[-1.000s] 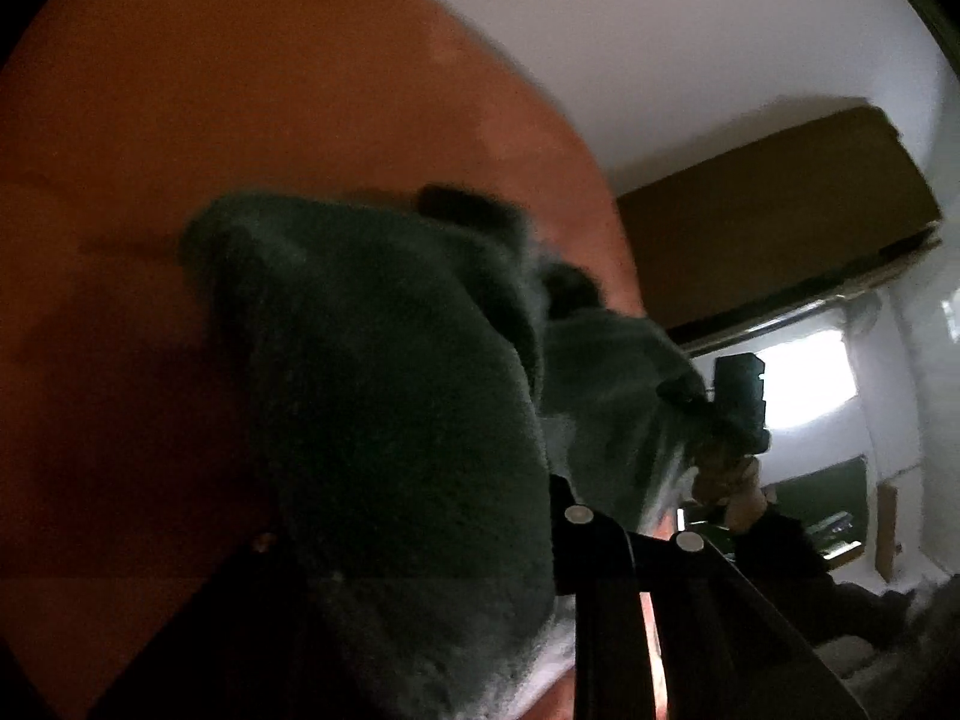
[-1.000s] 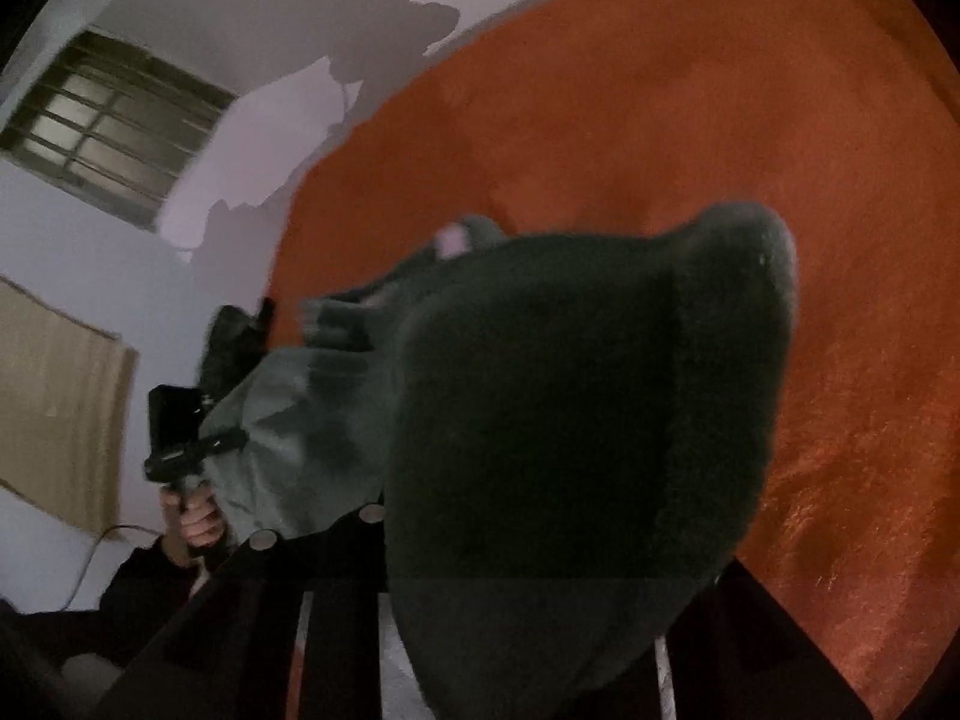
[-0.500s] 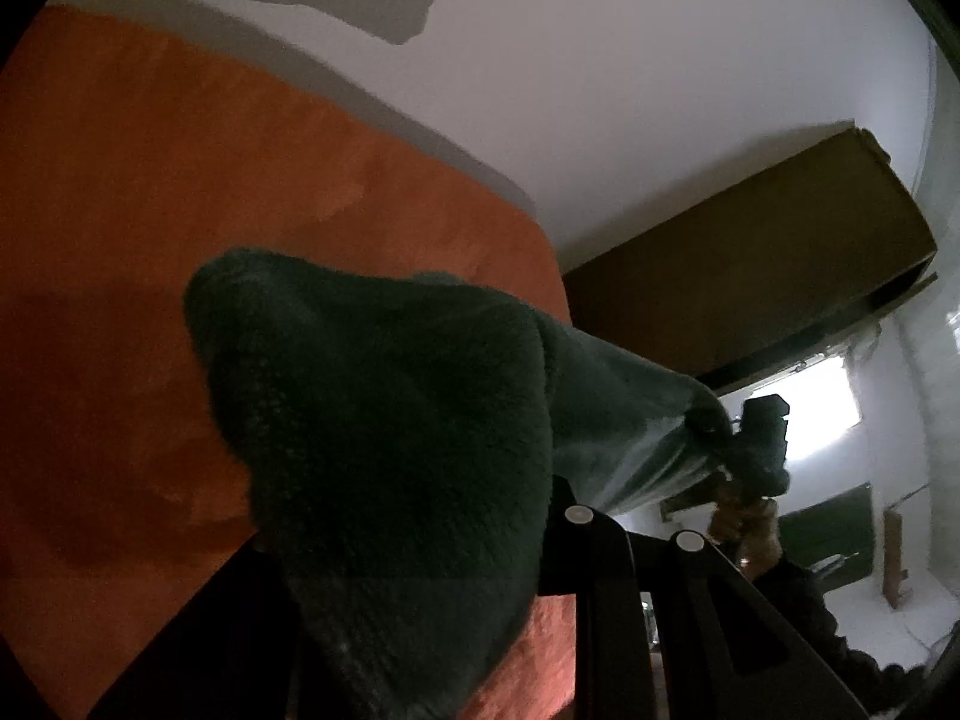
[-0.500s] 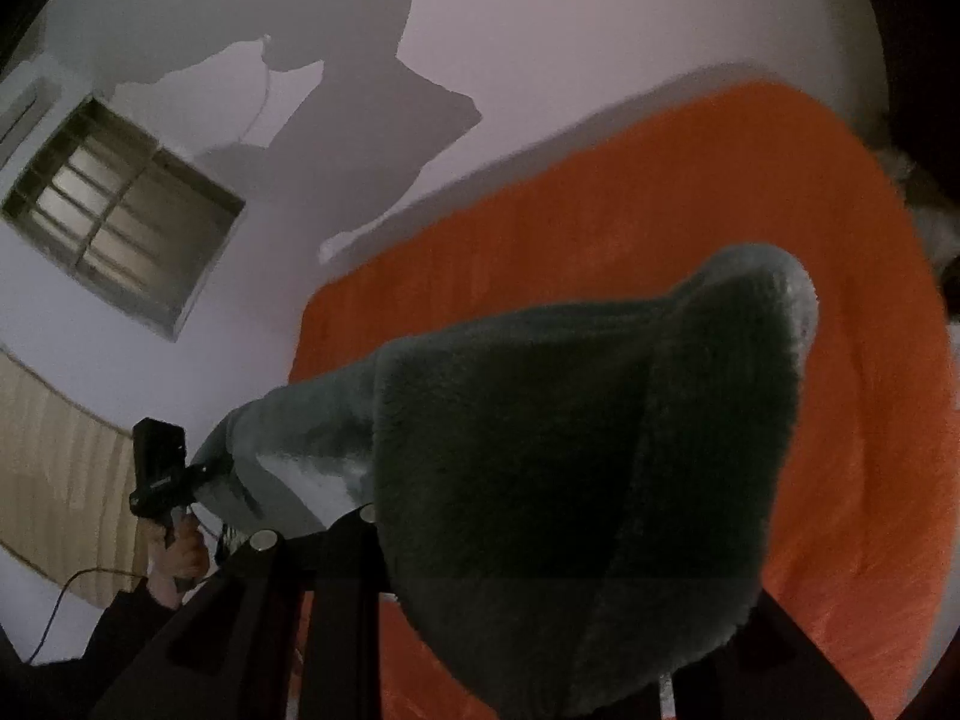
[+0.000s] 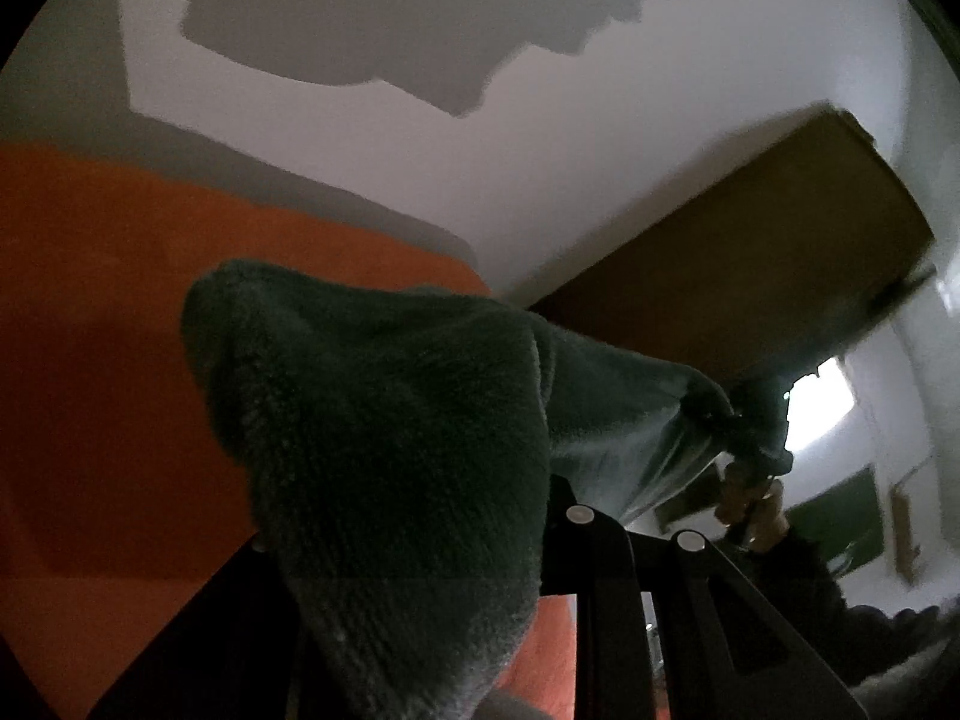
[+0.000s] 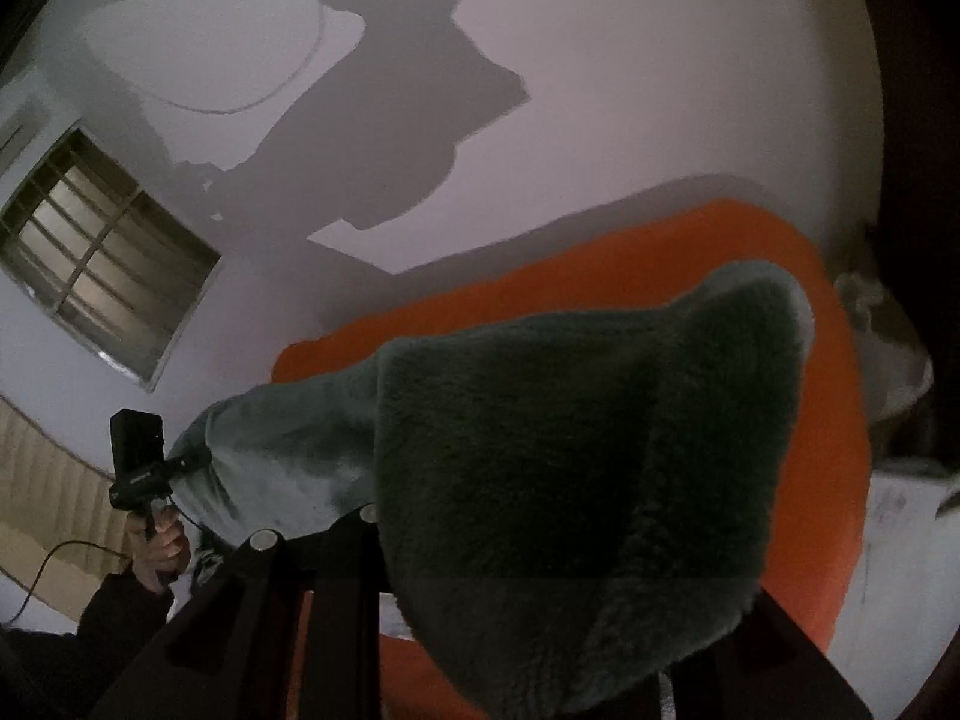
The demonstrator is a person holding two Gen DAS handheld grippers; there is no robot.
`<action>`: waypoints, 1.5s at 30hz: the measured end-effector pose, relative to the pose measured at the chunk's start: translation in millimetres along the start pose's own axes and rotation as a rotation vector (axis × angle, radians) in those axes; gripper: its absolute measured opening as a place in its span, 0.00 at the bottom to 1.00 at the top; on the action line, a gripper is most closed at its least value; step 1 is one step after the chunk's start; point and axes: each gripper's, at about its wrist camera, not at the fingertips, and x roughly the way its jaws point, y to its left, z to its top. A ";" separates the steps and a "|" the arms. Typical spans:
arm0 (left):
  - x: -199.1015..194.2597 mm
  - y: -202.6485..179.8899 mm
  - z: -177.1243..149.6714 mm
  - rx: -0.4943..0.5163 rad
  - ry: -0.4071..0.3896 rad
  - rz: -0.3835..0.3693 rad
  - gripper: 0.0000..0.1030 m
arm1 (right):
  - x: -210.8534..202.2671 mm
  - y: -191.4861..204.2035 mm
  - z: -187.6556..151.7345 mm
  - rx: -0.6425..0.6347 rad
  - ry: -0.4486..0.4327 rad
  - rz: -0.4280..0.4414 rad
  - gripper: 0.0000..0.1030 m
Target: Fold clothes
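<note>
Hand-held grippers, left (image 6: pixel 180 463) and right (image 5: pixel 729 420), clamp fleece garment (image 5: pixel 384 432) aloft.

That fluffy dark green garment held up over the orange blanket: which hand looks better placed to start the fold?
Neither clearly. The left tool and the right tool each pinch one end of the fluffy dark green garment, stretched between them above the orange blanket.
</note>
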 end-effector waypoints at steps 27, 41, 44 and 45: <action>301.3 173.6 246.6 -0.202 0.513 0.712 0.55 | 263.5 -167.6 209.1 0.116 -0.042 -0.633 0.80; 248.6 169.8 326.4 -0.115 0.572 0.861 0.59 | 252.6 -227.9 4.8 0.674 -0.084 -0.146 0.80; 194.6 160.1 338.6 -0.152 0.280 0.804 0.59 | 259.3 -230.4 7.6 0.678 -0.149 -0.111 0.80; 172.2 158.1 331.1 -0.169 0.164 0.727 0.59 | 261.7 -231.5 7.3 0.684 -0.156 -0.108 0.80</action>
